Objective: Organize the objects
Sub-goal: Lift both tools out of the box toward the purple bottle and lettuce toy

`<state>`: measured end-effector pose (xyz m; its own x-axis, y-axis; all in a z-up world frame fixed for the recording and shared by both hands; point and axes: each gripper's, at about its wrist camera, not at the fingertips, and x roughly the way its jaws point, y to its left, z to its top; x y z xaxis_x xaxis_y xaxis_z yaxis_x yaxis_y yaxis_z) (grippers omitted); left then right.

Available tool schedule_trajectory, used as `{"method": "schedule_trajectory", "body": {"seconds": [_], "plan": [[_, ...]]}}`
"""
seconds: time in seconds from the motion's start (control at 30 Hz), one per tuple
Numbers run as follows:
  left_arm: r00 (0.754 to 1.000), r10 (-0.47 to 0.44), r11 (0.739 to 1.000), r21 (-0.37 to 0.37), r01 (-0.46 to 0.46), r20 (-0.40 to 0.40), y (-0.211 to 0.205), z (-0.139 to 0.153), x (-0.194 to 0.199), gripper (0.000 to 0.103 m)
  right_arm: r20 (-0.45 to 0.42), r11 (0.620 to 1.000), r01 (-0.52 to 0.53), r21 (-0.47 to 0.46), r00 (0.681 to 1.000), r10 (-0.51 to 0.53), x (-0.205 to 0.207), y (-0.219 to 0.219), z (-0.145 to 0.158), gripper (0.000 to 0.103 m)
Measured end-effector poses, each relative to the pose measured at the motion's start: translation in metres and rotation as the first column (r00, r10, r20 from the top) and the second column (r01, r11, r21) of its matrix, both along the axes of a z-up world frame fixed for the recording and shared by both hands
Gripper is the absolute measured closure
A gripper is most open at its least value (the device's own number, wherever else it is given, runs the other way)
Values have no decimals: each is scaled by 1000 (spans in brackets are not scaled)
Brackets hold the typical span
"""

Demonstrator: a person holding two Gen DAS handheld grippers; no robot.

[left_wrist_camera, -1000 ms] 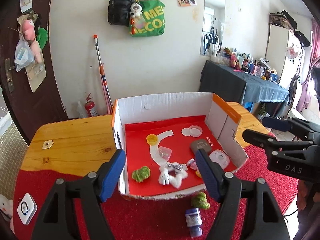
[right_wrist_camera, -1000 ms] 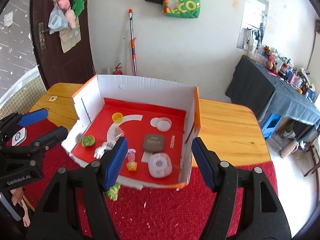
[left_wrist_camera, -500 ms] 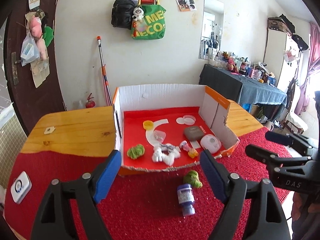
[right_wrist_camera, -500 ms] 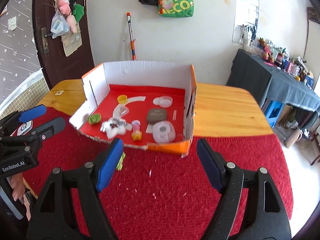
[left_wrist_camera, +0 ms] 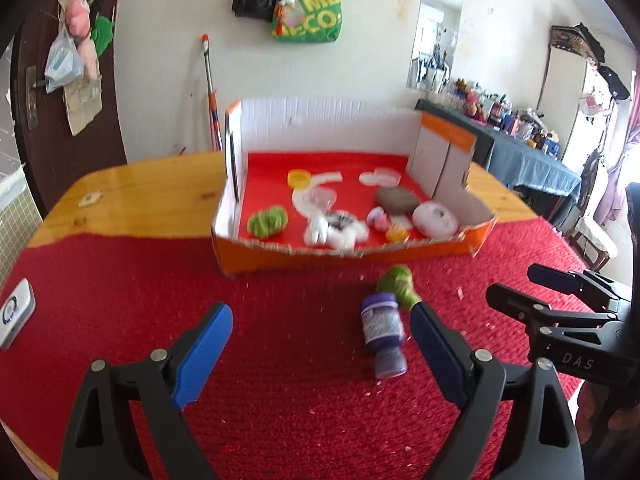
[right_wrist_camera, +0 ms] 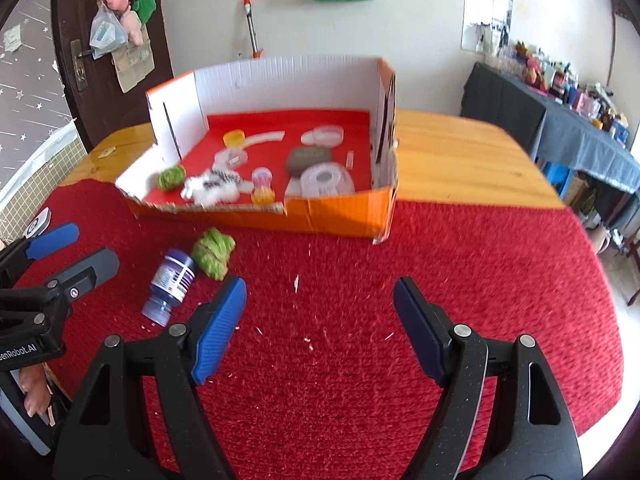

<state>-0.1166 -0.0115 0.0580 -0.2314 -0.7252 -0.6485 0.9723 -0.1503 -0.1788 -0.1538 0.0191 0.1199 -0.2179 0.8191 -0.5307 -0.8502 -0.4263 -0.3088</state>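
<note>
An orange and white cardboard box (left_wrist_camera: 280, 258) (right_wrist_camera: 340, 216) with a red floor stands on the table and holds several small items: a green ball (left_wrist_camera: 267, 220), a white plush toy (left_wrist_camera: 336, 230), a grey pouch (left_wrist_camera: 396, 200), a round white case (left_wrist_camera: 435, 220). In front of it, on the red mat, a purple bottle (left_wrist_camera: 382, 334) (right_wrist_camera: 170, 282) lies on its side beside a green crumpled toy (left_wrist_camera: 398, 286) (right_wrist_camera: 214, 252). My left gripper (left_wrist_camera: 320, 344) hovers low over the mat, its jaws opening with nothing between them; the bottle lies just inside its right finger. My right gripper (right_wrist_camera: 320, 312) stands open over bare mat, right of the bottle.
A red mat (right_wrist_camera: 480, 280) covers the near part of the wooden table (left_wrist_camera: 152, 196). A small white device (left_wrist_camera: 14, 314) lies at the mat's left edge. A dark-clothed side table (right_wrist_camera: 560, 128) with clutter stands at the back right. A door and hanging bags are behind.
Both grippers have dropped and drawn back from the box, which now looks farther away. Both pairs of jaws stand wider. The bottle and green toy came fully into view.
</note>
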Motion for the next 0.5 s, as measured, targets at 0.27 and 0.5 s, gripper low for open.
{"method": "schedule_trajectory", "body": {"seconds": [0.27, 0.5], "plan": [[1000, -24, 998, 58, 24, 0, -7, -17, -7, 10, 7, 999, 14, -34, 1000, -14, 3, 13, -11, 27], [996, -94, 990, 106, 92, 9, -14, -24, -27, 9, -4, 999, 25, -48, 1000, -25, 8, 22, -10, 27]]}}
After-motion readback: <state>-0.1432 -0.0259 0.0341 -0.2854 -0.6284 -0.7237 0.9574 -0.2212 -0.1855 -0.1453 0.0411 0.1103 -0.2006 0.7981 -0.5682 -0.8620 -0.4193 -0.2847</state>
